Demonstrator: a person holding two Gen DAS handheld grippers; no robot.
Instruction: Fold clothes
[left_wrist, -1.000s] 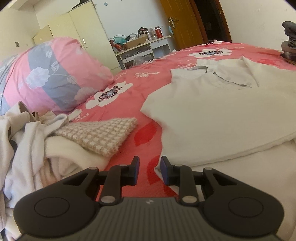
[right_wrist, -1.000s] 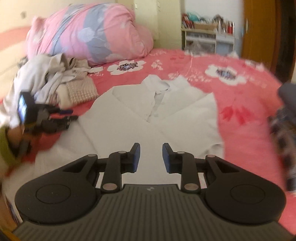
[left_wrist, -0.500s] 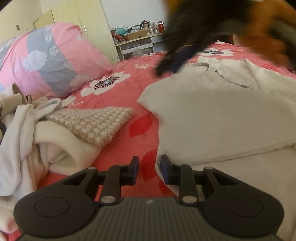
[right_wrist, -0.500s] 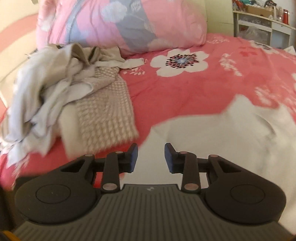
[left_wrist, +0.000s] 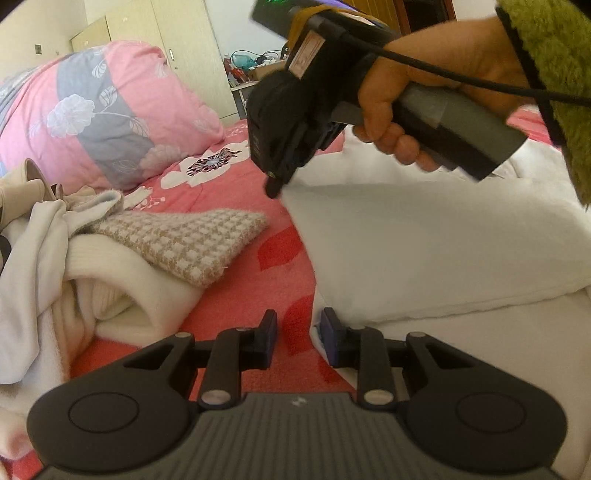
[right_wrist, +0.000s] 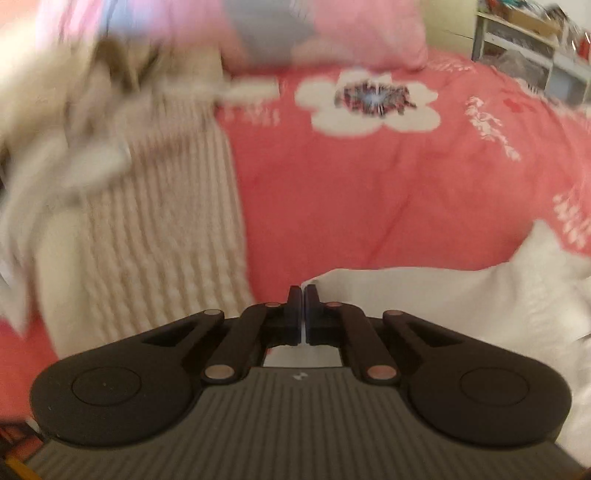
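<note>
A white shirt (left_wrist: 424, 240) lies flat on the red flowered bedspread (left_wrist: 236, 192). My left gripper (left_wrist: 299, 330) rests low at the shirt's near left edge. Its jaws stand apart with bedspread showing between them, and its right pad (left_wrist: 328, 332) touches the shirt's hem. A hand (left_wrist: 391, 110) in a green fuzzy sleeve (left_wrist: 546, 74) holds my right gripper (left_wrist: 273, 190), whose tips are at the shirt's far left corner. In the blurred right wrist view the right gripper (right_wrist: 303, 295) is shut, with a thin sliver of the white shirt (right_wrist: 443, 306) pinched between the pads.
A loose pile of pale clothes (left_wrist: 48, 258) with a beige checked knit (left_wrist: 192, 240) lies to the left of the shirt. A pink and grey flowered quilt (left_wrist: 110, 110) is bunched behind it. A cream wardrobe (left_wrist: 177, 44) and a cluttered shelf (left_wrist: 251, 70) stand at the back.
The right gripper swung left across the bed to the shirt's far left corner and closed on the fabric. The left gripper stayed by the near hem with its jaws unchanged.
</note>
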